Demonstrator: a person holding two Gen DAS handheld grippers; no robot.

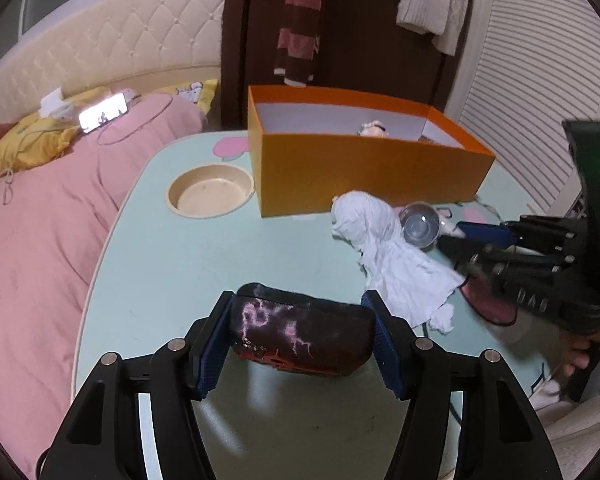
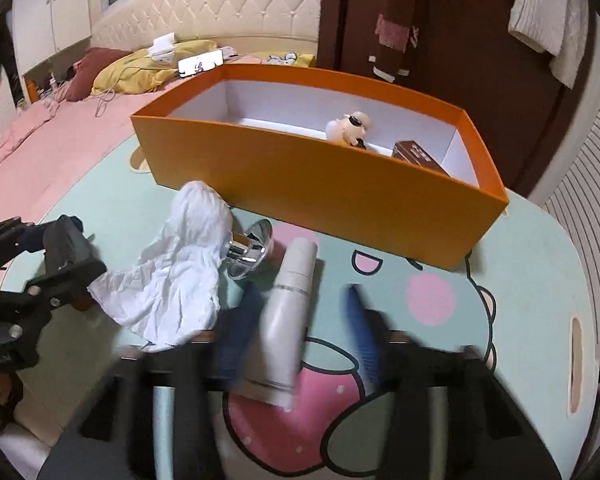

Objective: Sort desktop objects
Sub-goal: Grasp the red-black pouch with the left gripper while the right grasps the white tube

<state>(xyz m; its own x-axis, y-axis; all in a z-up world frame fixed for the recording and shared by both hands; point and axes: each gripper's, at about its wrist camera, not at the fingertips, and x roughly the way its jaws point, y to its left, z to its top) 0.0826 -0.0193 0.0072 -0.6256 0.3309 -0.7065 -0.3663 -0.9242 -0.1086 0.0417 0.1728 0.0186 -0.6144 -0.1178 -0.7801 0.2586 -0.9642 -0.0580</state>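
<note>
My left gripper (image 1: pixel 300 338) is shut on a dark pouch (image 1: pixel 300 330) with pink lightning marks, its blue pads pressing both ends, low over the mint-green table (image 1: pixel 180 264). My right gripper (image 2: pixel 302 334) is open and blurred. A white tube (image 2: pixel 290 316) lies on the table between its blue fingers (image 2: pixel 362 332), closer to the left one. A crumpled white cloth (image 2: pixel 180 272) and a chrome cup (image 2: pixel 250 250) on its side lie just beyond. The orange box (image 2: pixel 320 184) behind them holds a plush toy (image 2: pixel 350 126) and a brown case (image 2: pixel 418 156).
A beige cup recess (image 1: pixel 212 190) is sunk into the table left of the orange box (image 1: pixel 364 176). A pink bed (image 1: pixel 40 220) with a lit phone (image 1: pixel 102 114) borders the table's left edge. A slot handle (image 2: pixel 576 364) is cut near the right edge.
</note>
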